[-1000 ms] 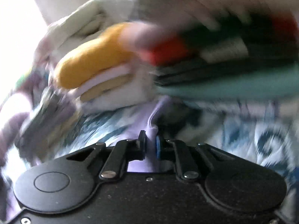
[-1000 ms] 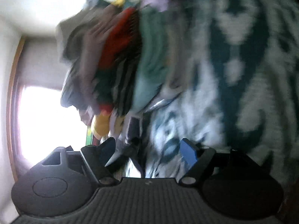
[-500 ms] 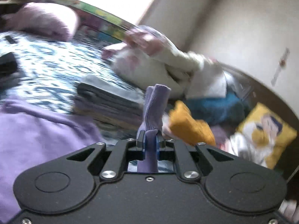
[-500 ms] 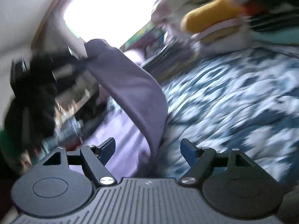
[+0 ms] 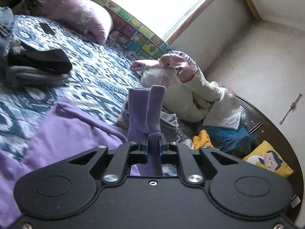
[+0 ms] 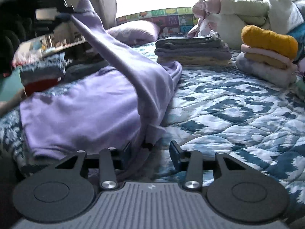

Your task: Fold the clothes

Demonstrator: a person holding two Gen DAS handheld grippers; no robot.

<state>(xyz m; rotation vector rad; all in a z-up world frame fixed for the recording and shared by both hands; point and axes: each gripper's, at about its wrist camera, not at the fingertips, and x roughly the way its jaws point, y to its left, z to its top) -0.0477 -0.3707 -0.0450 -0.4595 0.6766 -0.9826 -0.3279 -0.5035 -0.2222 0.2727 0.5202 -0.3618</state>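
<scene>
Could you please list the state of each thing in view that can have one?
Left claw: shut on the purple garment's cuff.
Right claw: open, fabric lying between its fingers.
Purple garment: spread on the bed, one sleeve lifted taut.
Grey stack: folded.
Mustard-topped stack: folded.
Black garment: folded on a grey one.

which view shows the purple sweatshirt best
The right wrist view: the purple sweatshirt lies spread on the bed, one sleeve lifted. The left wrist view shows only its cuff pinched in the left gripper and a partial edge.
</scene>
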